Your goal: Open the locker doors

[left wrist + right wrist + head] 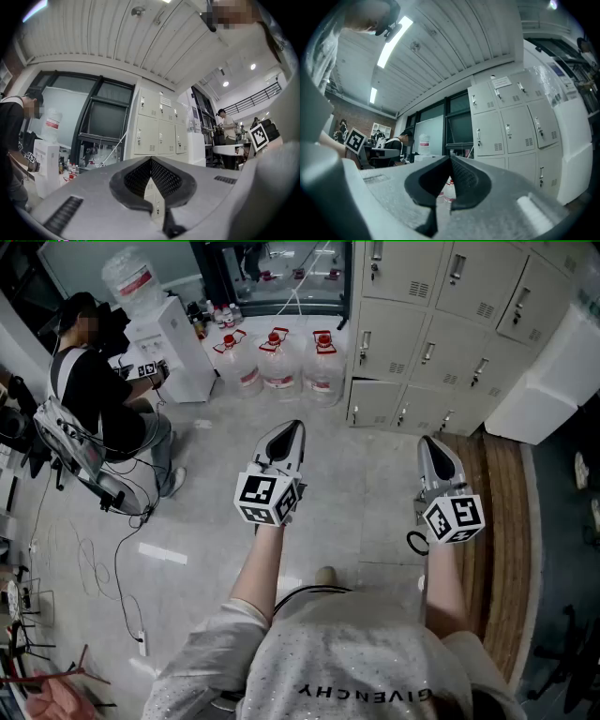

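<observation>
Pale grey metal locker doors (427, 306) filled the upper right of the head view in rows. Every door that could be seen was shut flat, and each had a small handle.

The silver-grey left gripper (293, 427) with its black-and-white marker cube was in the middle of that picture. Its tip pointed up toward the lockers but was well apart from them, with the smooth grey floor (366, 493) in between. The silver-grey right gripper (429, 441) was to the right of it, just under the bottom row of lockers. It was nearer to them but did not touch them.

In the left gripper view, the two jaws met at their tips and held nothing. The lockers stood past them in the middle of the frame. In the right gripper view, the jaws were pressed together too, also with nothing in them. There the lockers took up the right half of the frame.

Three big clear water bottles with red caps (279, 360) stood on the floor at the top middle, left of the lockers. A white water machine (183, 348) stood in the upper left, and a person in a black top (89, 381) sat beside it.
</observation>
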`<action>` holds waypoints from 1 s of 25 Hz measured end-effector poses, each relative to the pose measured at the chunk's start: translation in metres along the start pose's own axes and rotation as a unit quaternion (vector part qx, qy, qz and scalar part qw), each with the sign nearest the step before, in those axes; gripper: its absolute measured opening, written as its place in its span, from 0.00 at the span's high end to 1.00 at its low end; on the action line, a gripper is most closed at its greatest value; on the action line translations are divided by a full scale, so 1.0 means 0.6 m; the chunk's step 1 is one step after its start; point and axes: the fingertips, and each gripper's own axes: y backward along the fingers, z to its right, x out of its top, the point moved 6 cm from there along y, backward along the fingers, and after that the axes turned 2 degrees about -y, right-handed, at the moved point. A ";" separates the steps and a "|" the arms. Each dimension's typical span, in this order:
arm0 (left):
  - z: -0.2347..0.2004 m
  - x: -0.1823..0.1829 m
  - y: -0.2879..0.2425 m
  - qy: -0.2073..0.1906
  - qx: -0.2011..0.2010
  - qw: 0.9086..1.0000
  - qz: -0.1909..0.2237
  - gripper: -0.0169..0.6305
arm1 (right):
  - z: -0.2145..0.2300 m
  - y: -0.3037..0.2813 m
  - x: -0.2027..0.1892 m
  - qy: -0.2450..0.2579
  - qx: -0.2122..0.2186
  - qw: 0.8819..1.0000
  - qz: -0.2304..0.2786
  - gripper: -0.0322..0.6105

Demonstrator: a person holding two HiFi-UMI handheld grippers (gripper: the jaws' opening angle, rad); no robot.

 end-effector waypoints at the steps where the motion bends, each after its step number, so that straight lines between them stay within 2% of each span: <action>1: -0.007 -0.002 -0.009 0.001 -0.002 1.000 -0.001 0.98 | 0.003 -0.010 -0.003 -0.004 -0.003 1.000 -0.001 0.95; 8: -0.052 -0.027 -0.068 0.026 -0.010 1.000 -0.011 0.98 | 0.029 -0.070 -0.035 -0.029 -0.018 0.999 -0.019 0.95; 14: -0.073 -0.058 -0.137 0.043 -0.006 0.999 -0.016 0.98 | 0.078 -0.124 -0.055 -0.021 -0.011 0.999 -0.032 0.95; 20: -0.117 -0.061 -0.222 0.027 0.006 0.999 -0.015 0.98 | 0.133 -0.246 -0.068 -0.008 0.017 1.000 -0.024 0.95; 25: -0.170 -0.071 -0.338 0.035 0.039 0.998 -0.021 0.98 | 0.203 -0.382 -0.075 -0.021 0.055 0.998 -0.022 0.95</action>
